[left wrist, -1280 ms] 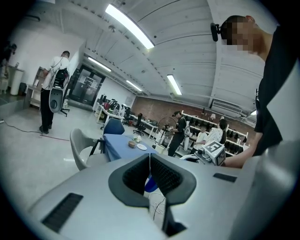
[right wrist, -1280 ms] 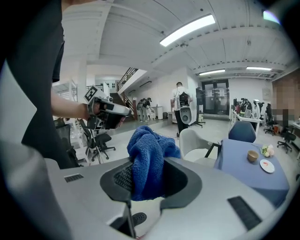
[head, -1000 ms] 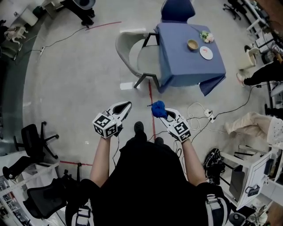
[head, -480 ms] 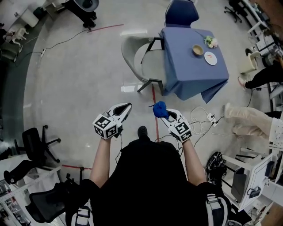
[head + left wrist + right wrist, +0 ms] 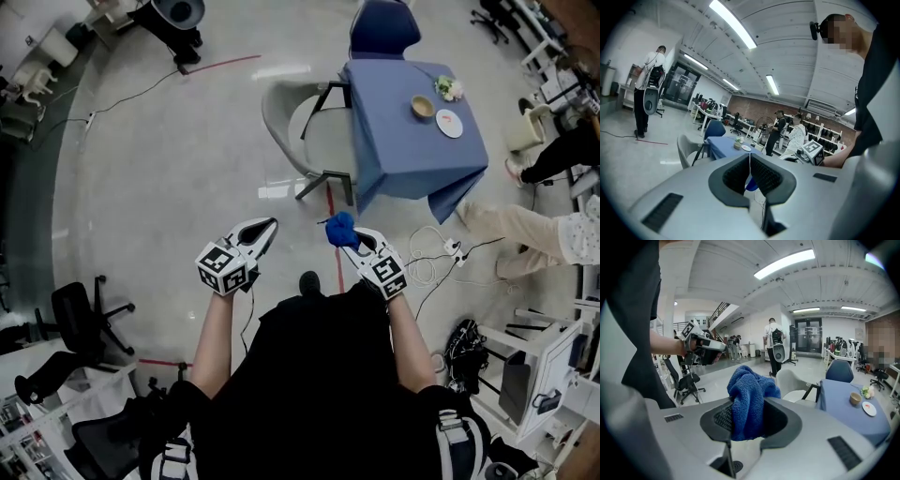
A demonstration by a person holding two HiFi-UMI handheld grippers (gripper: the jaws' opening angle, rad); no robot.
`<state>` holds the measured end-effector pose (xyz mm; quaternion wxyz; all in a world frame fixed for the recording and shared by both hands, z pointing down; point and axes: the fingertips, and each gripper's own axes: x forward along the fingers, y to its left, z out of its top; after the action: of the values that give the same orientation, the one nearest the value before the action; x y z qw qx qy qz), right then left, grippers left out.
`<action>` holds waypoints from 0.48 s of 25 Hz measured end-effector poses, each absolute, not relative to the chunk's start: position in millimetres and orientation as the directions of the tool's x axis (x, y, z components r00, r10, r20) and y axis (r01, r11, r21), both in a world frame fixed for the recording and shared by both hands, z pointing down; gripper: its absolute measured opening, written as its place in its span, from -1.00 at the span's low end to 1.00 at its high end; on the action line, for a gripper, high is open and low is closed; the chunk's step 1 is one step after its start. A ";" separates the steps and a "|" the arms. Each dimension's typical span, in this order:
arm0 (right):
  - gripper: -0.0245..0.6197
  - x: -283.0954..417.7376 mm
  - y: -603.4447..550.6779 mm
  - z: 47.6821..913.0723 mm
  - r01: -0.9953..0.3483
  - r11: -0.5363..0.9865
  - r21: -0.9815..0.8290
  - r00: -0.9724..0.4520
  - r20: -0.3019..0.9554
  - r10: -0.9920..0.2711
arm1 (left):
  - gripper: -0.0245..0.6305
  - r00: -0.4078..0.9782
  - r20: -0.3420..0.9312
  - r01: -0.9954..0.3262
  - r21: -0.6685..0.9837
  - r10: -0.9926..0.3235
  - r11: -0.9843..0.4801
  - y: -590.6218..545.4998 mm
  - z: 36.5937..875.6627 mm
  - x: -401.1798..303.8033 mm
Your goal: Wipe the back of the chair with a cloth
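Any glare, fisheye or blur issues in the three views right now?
Head view: sharp, edges bent, ceiling-light glare on the floor beside the chair. Left gripper view: strong fisheye, dark corners, ceiling strip light blown out. Right gripper view: same fisheye; blue cloth in focus, weave visible.

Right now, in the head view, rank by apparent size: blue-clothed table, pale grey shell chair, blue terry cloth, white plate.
1. Blue-clothed table
2. Pale grey shell chair
3. Blue terry cloth and white plate look alike; the cloth is nearer the camera.
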<state>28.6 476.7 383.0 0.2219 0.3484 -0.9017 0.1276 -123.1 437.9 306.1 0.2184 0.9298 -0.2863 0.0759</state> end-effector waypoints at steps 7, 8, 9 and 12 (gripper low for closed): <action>-0.50 27.6 470.3 376.5 -0.687 0.724 -0.059 -0.650 0.494 -0.577 | -0.84 0.817 0.247 -0.576 0.381 -0.520 -0.723 434.9 302.0 -134.3; -0.50 29.6 469.5 376.5 -0.687 0.724 -0.058 -0.650 0.495 -0.577 | -0.84 0.817 0.247 -0.576 0.379 -0.520 -0.725 435.7 301.6 -132.7; -0.50 31.5 468.9 377.5 -0.687 0.724 -0.059 -0.650 0.496 -0.576 | -0.84 0.817 0.248 -0.576 0.375 -0.520 -0.726 436.8 301.9 -131.1; -0.50 31.4 464.6 381.8 -0.681 0.729 -0.065 -0.655 0.499 -0.567 | -0.84 0.811 0.257 -0.586 0.370 -0.527 -0.721 436.7 305.6 -132.4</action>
<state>31.4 464.6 381.8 0.2289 0.3463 -0.9013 0.1239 -132.4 436.7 305.6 0.2218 0.9252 -0.3005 0.0666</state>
